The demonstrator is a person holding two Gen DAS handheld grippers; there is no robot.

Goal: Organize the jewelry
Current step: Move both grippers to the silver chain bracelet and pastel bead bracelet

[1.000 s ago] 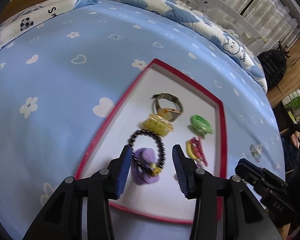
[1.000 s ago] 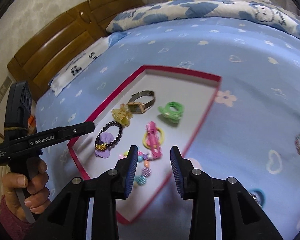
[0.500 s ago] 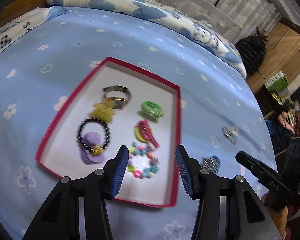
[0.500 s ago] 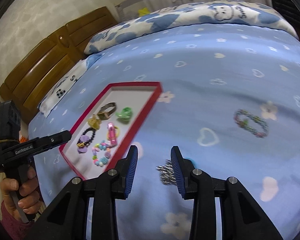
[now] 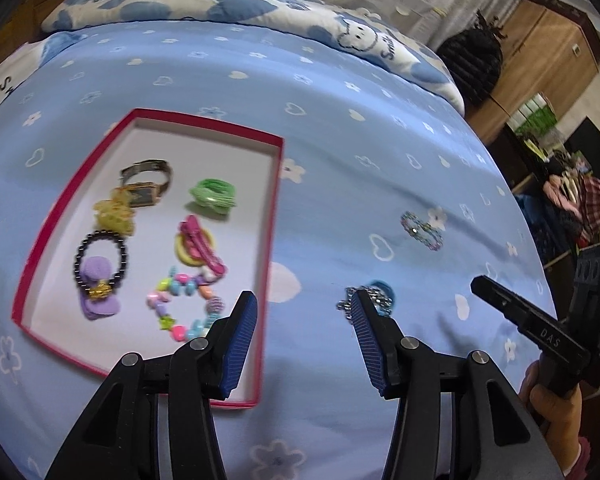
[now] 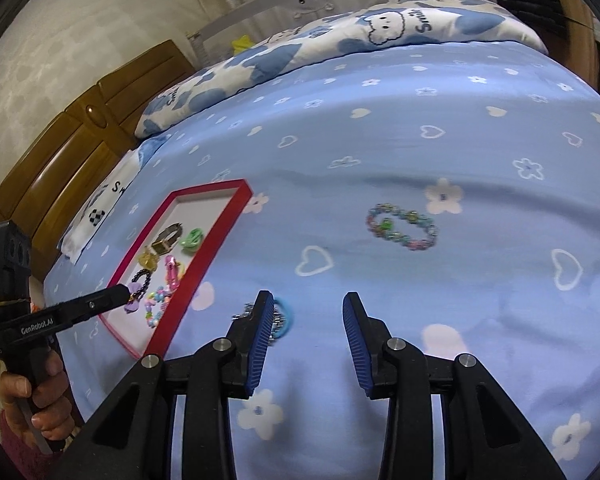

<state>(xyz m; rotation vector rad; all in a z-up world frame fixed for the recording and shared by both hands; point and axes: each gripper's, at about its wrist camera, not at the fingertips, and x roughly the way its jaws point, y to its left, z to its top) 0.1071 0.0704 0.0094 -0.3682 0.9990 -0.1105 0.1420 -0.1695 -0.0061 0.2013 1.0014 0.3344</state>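
Note:
A red-rimmed white tray [image 5: 274, 208] lies on the blue bedspread. It holds a watch [image 5: 148, 180], a yellow clip [image 5: 114, 212], a black bead bracelet with a purple bow [image 5: 100, 268], a green hair tie [image 5: 214, 196], a pink clip [image 5: 198, 244] and a colourful bead bracelet [image 5: 184, 304]. My left gripper [image 5: 302, 304] hangs open and empty over the tray's right rim. A silver chain on a blue hair tie [image 5: 376, 296] peeks from behind its right finger. My right gripper [image 6: 307, 300] is open and empty above the bedspread, that same chain and tie [image 6: 282, 316] beside its left finger. A multicoloured bracelet [image 6: 402, 228] lies farther off.
A cloud-print quilt [image 6: 380, 28] is bunched along the far side of the bed, with a wooden headboard [image 6: 60, 168] at the left. The person's hands [image 5: 552, 400] [image 6: 32, 396] grip the handles at the frame edges. A dark bag and furniture stand beyond the bed's right edge.
Both grippers have swung right, off the tray and onto the bedspread. The chain with the blue tie and the loose bracelet have come into view. The left jaws stand slightly wider.

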